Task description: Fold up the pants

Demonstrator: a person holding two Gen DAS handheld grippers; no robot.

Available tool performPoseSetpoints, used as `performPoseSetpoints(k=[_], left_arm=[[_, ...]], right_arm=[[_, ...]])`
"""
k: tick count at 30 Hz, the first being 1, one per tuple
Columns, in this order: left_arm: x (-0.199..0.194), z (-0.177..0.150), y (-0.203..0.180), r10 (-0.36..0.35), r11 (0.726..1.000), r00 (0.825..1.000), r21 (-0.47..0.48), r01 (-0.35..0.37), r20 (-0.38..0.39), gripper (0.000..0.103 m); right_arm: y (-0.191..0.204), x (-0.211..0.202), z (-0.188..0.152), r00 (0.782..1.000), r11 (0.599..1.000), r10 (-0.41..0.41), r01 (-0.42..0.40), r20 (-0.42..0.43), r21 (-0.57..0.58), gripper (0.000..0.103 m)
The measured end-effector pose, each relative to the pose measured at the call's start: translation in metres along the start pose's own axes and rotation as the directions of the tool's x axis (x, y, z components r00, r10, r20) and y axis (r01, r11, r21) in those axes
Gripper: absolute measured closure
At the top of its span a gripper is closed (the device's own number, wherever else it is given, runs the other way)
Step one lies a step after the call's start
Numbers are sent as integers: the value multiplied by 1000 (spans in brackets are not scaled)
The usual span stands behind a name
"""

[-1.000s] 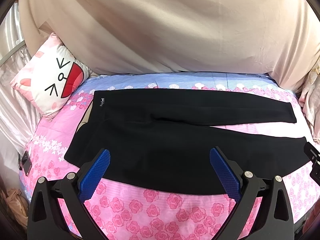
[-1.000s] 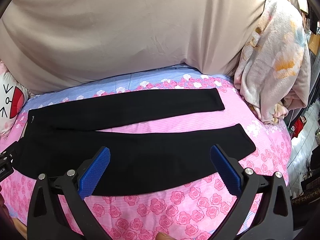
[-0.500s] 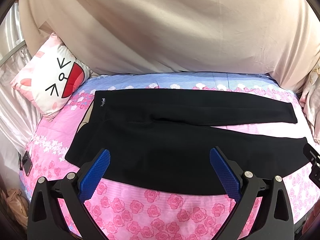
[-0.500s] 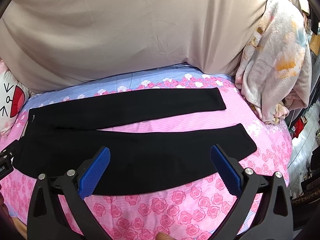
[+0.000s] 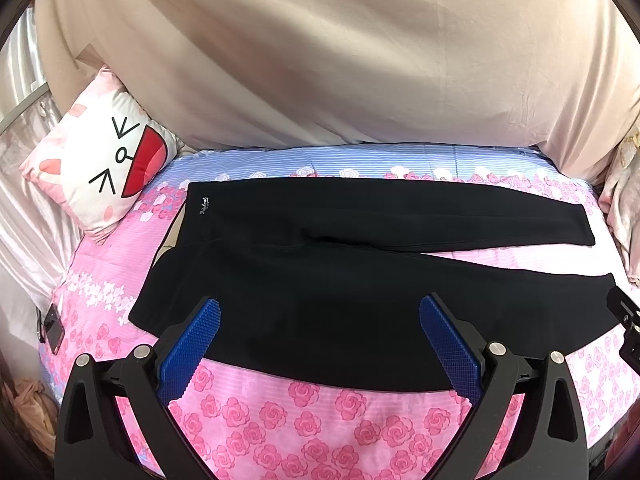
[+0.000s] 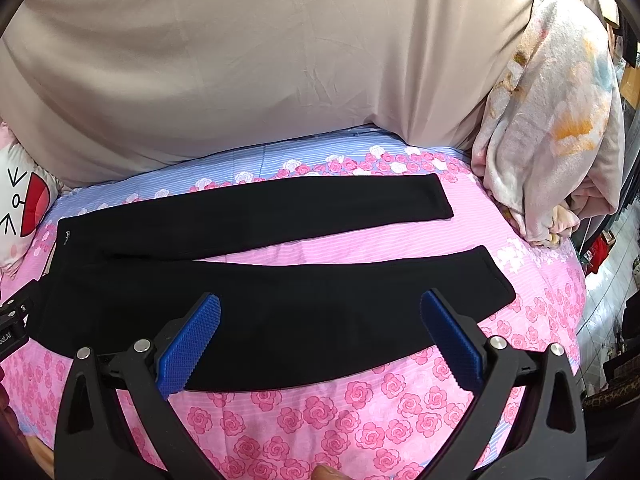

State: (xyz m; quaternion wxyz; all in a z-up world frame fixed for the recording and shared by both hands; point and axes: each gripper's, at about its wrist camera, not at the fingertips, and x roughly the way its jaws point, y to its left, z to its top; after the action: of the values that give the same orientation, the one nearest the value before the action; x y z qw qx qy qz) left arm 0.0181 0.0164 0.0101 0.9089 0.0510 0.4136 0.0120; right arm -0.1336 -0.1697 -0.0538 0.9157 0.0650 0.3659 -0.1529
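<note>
On the rose-print bed (image 5: 320, 420) the black pants (image 5: 340, 280) lie flat mid-frame; both the left gripper (image 5: 320, 344) and right gripper (image 6: 320, 344) hover, fingers apart; pinching the sheet too could drag it.

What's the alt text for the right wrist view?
Black pants lie flat on a pink rose-print bedsheet, legs spread apart and pointing right. The open right tongs hover over the near leg, holding nothing; a floral blanket is heaped at right.
</note>
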Motion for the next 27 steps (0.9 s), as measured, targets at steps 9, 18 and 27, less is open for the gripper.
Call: performPoseSetpoints(k=[9,18,27], left_arm=[[1,0,0,2,1000,1000,-2,-2,-1,5],[7,3,0,0,1000,1000,3,0,-7,5],[20,10,1,10,1000,1000,16,-10,-19,5]], right_arm=[[-2,2,0,1000,1000,3,-3,-4,5,5],[-2,6,3,1000,1000,2,-2,-11,10,5],[-9,24,11,1000,1000,16,-16,-17,5,5]])
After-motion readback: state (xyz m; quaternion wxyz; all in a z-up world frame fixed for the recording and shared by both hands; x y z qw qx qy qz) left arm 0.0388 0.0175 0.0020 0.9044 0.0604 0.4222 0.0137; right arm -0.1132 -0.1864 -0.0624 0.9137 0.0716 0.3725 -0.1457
